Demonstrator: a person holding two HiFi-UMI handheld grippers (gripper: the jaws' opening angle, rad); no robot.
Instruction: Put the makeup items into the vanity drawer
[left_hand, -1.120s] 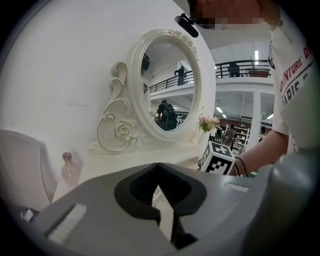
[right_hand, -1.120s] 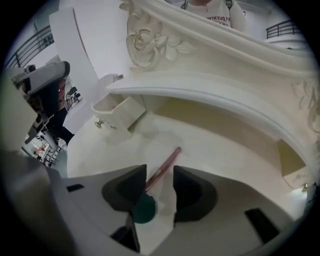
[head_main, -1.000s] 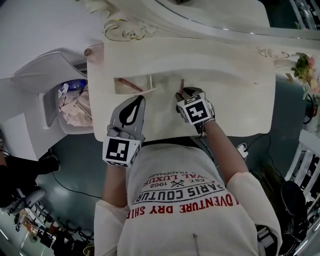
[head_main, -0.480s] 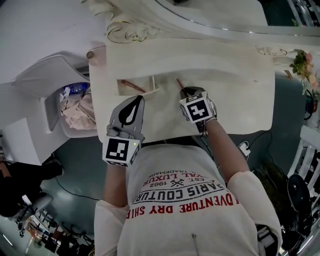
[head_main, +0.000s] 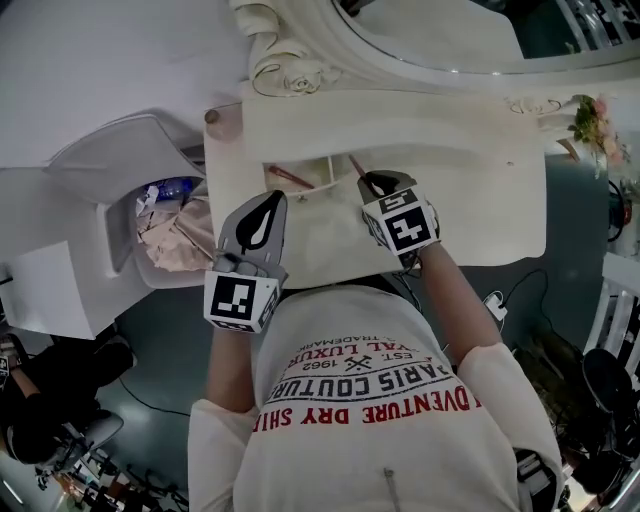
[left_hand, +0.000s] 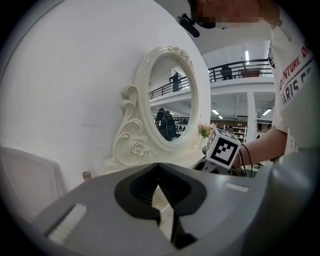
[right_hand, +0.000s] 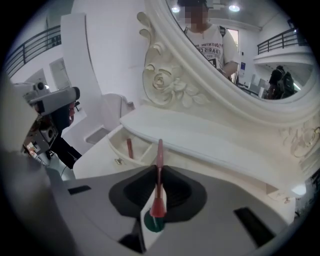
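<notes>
The right gripper (head_main: 368, 182) has just closed its jaws on a slim pink makeup pencil (right_hand: 159, 165). The pencil's long axis runs along the jaws, and its free end points ahead over the edge of the open drawer (head_main: 310, 190) toward the carved mirror frame (head_main: 288, 70). A second reddish pencil (head_main: 291, 178) lies slantwise in the drawer. The left gripper (head_main: 266, 208) hovers just beside the drawer front with its jaws together and empty. A bin of crumpled paper (head_main: 165, 225) stands off the surface (head_main: 470, 190).
</notes>
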